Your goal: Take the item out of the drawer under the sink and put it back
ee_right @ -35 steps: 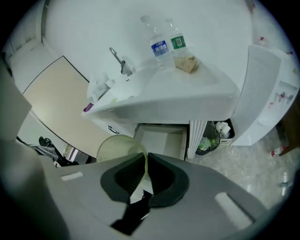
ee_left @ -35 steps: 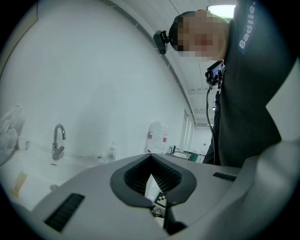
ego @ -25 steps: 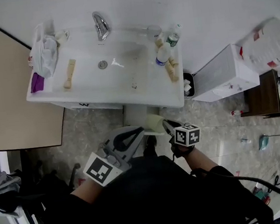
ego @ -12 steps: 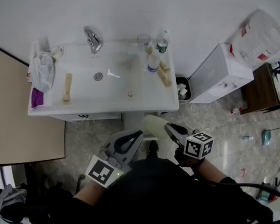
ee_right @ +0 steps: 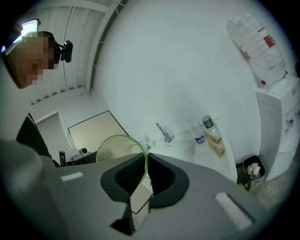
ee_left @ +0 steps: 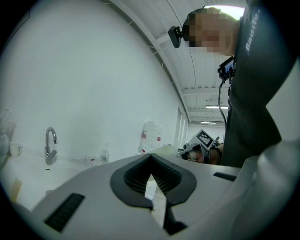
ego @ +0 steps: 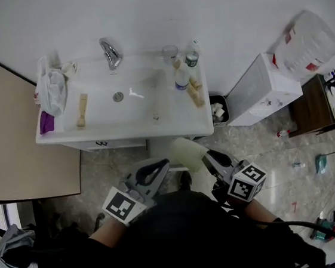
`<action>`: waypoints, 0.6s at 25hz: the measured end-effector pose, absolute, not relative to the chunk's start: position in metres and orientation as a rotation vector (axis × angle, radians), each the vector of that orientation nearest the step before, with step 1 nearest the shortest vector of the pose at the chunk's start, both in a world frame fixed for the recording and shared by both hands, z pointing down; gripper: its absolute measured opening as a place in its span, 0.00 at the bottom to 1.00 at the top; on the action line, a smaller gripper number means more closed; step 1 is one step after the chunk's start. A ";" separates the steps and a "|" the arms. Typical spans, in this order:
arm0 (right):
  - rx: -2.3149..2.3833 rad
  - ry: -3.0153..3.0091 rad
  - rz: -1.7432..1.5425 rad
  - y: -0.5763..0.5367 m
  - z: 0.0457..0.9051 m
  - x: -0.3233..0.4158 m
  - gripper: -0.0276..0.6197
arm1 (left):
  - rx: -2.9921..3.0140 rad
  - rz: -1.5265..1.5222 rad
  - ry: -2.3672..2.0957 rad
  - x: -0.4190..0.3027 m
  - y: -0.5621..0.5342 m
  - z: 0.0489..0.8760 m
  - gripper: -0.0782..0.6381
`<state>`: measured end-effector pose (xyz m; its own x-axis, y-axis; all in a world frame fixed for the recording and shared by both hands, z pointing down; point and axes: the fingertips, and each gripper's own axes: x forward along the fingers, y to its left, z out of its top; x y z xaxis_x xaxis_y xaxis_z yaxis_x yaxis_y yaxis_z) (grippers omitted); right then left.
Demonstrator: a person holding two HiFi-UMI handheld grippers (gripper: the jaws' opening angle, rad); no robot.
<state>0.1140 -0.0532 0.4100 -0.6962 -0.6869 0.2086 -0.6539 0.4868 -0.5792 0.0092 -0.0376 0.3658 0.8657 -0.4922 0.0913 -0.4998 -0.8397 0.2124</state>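
Seen from above, a person stood facing a white sink (ego: 109, 122) with a claw in each hand. The left claw (ego: 166, 161) was held on the near side of the sink's front edge. Its jaws were pressed together with nothing between them.

Just right of it, off the tip of the right claw, was the dish (ego: 187, 151). It was a round, pale green piece of thin see-through plastic with a pebbled face. Whether it was a dish or a lid could not be told.

The right claw (ego: 206, 155) pinched the dish by its rim. The edge ran straight between the two pads, and most of the disc stood free beyond and to the left of the jaws. The dish hung in the air in front of the sink, touching nothing else. The drawer could not be made out.

By its looks, the dish was probably very light and fairly stiff, though thin enough to flex. It seemed smooth enough to swivel or slip in so small a pinch. The rim seemed the only place to hold it, and a deeper bite with gentle pressure would likely steady it without cracking the plastic.
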 end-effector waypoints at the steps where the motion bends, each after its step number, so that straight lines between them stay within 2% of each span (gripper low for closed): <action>1: -1.191 2.666 -0.987 -0.052 0.405 0.112 0.07 | 2.805 0.046 -0.759 0.008 -0.038 0.366 0.12; 15: -1.169 2.680 -0.944 -0.051 0.394 0.102 0.08 | 2.792 0.036 -0.744 0.005 -0.035 0.367 0.12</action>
